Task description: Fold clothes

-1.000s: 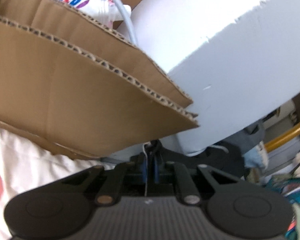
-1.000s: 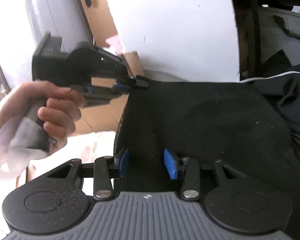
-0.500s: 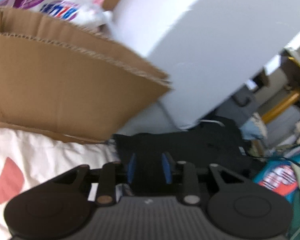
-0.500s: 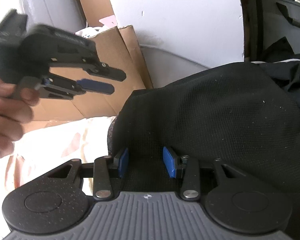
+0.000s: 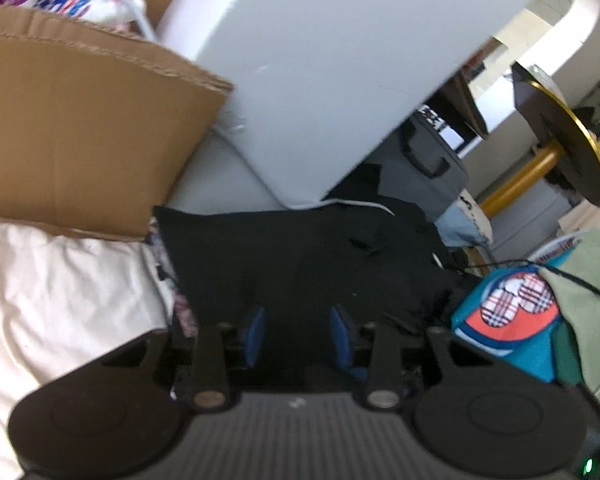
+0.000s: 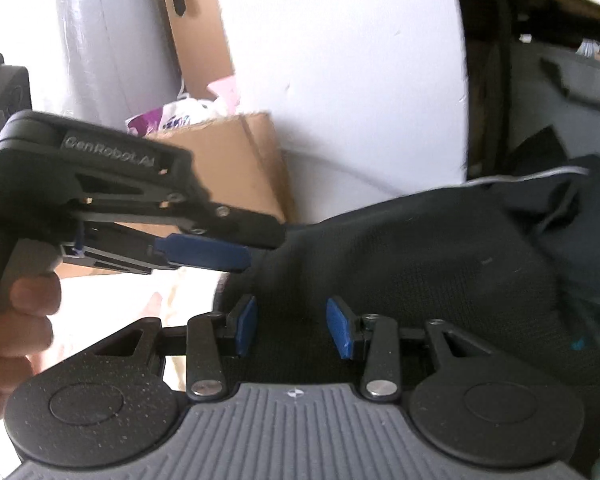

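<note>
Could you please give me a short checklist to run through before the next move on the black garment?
1. Left gripper jaws apart, nothing between them: ok.
2. Right gripper jaws apart, nothing between them: ok.
3. Black garment in front of both grippers: ok.
4. Garment lying flat and smooth: not ok; it is humped, with bunched dark cloth at its far side.
5. Garment's near hem visible for a grasp: cannot tell; the grippers' bodies cover it.
6. Room to work: not ok; a cardboard box and a blue printed item stand close on either side.
</note>
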